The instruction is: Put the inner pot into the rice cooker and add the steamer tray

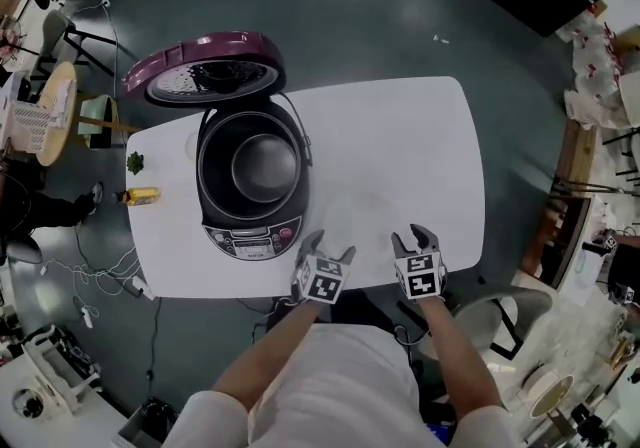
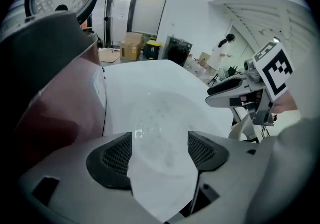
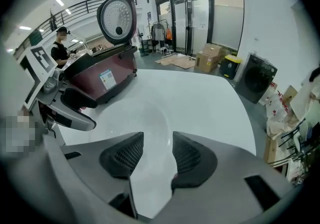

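Left gripper (image 1: 333,244) and right gripper (image 1: 411,236) hover at the bench's (image 1: 420,136) near edge, jaws apart and empty, probably lining up on the clear steamer tray (image 2: 159,118) just ahead, since the inner pot (image 1: 265,168) already sits in the open rice cooker (image 1: 215,201).

A yellow object (image 1: 142,196) lies on the white table (image 1: 400,156).

Bright, even indoor light throughout. Head view: white table (image 1: 420,146) nearly overexposed, shadows on it faint and soft; floor (image 1: 400,16) much darker. Both gripper views: strong fisheye bending of straight lines and dark, vignetted corners. Left gripper view: cooker (image 2: 50,98) close to the lens, dim and out of focus. Right gripper view: ceiling lamps (image 3: 60,2) and daylight through glass doors (image 3: 200,13).
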Demonstrator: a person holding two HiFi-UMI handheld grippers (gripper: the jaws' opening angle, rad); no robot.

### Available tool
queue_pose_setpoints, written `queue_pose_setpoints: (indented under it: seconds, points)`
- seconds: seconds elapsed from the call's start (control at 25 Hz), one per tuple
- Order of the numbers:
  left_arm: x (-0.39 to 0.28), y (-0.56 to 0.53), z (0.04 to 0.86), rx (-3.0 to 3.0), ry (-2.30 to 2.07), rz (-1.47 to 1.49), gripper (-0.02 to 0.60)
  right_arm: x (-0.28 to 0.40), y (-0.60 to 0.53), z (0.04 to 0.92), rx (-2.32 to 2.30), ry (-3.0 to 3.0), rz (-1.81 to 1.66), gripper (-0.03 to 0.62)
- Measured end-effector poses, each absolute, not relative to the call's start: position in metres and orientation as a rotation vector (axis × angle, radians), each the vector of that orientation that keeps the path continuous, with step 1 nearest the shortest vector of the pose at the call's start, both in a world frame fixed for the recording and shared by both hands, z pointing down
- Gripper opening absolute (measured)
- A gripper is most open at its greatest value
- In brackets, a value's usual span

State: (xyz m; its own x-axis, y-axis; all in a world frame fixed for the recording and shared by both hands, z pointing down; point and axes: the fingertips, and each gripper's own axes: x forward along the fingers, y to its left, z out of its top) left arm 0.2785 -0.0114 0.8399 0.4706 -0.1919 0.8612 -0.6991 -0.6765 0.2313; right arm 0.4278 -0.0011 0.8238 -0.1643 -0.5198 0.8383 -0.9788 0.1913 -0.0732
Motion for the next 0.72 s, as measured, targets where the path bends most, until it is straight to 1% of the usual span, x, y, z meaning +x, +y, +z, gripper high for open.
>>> queue_pose_setpoints:
  seconds: [0.44,0.56,0.64,0.68,0.72]
  points:
    - [0.259,-0.005,0.889,1.989,-0.841,1.193,0.354,0.437,0.007,0.884,1.336,-1.706,0.921,0.196]
    - [0.258,-0.004,0.899,1.954,-0.844,1.2,0.328,0.437,0.011,0.894,1.314,-1.693,0.942,0.192]
    - [0.256,-0.005,0.904,1.943,-0.842,1.224,0.3,0.437,0.011,0.899,1.303,-1.691,0.948,0.176]
    - [0.255,-0.006,0.906,1.939,-0.842,1.236,0.279,0.436,0.01,0.9,1.3,-1.692,0.951,0.172]
    - [0.254,-0.007,0.908,1.933,-0.841,1.245,0.237,0.436,0.009,0.901,1.296,-1.693,0.951,0.159]
